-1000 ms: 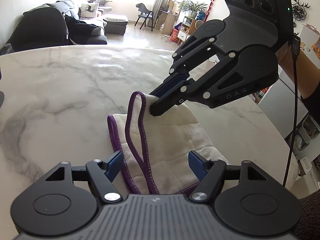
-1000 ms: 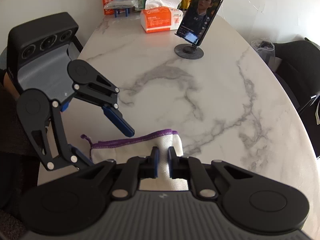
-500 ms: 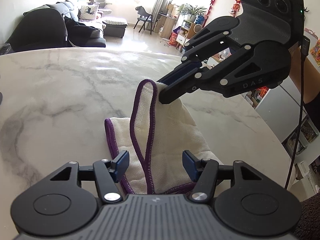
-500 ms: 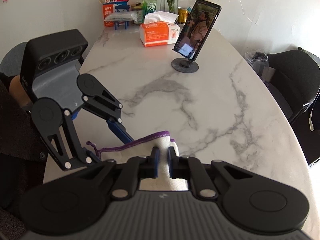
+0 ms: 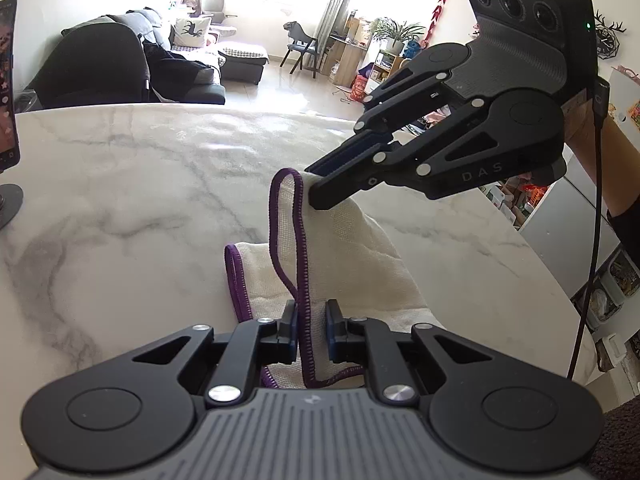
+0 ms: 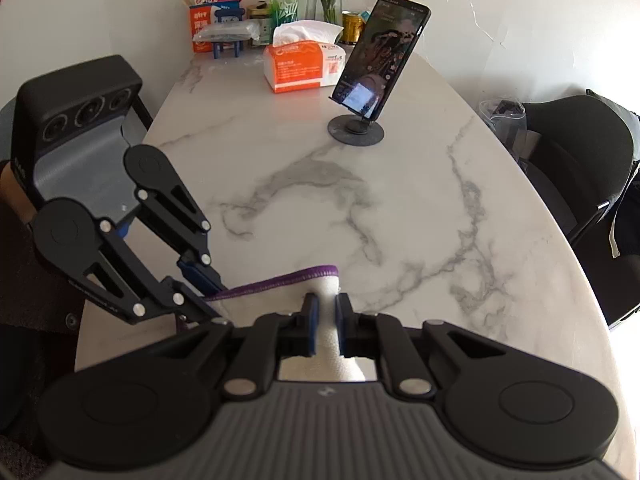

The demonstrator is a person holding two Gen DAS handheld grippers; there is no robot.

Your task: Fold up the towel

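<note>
A cream towel (image 5: 352, 264) with a purple hem lies partly lifted on the white marble table (image 5: 120, 184). My left gripper (image 5: 311, 322) is at the towel's near edge. Its jaws are closing, with the hem and a fold of cloth between the blue pads, which press on the cloth. My right gripper (image 5: 313, 186) hangs above the table, shut on a raised corner of the towel. In the right wrist view the right gripper (image 6: 325, 320) pinches cream cloth, the hem (image 6: 280, 280) runs left to the left gripper (image 6: 214, 300).
A phone on a round stand (image 6: 380, 56) and an orange tissue box (image 6: 304, 66) stand further along the table, with a vase and packets behind. A black chair (image 6: 580, 160) sits by the table's right edge. A person's arm (image 5: 616, 152) holds the right gripper.
The left gripper's jaws have come together from wide open onto the towel's near edge. The right gripper has raised its towel corner higher off the table.
</note>
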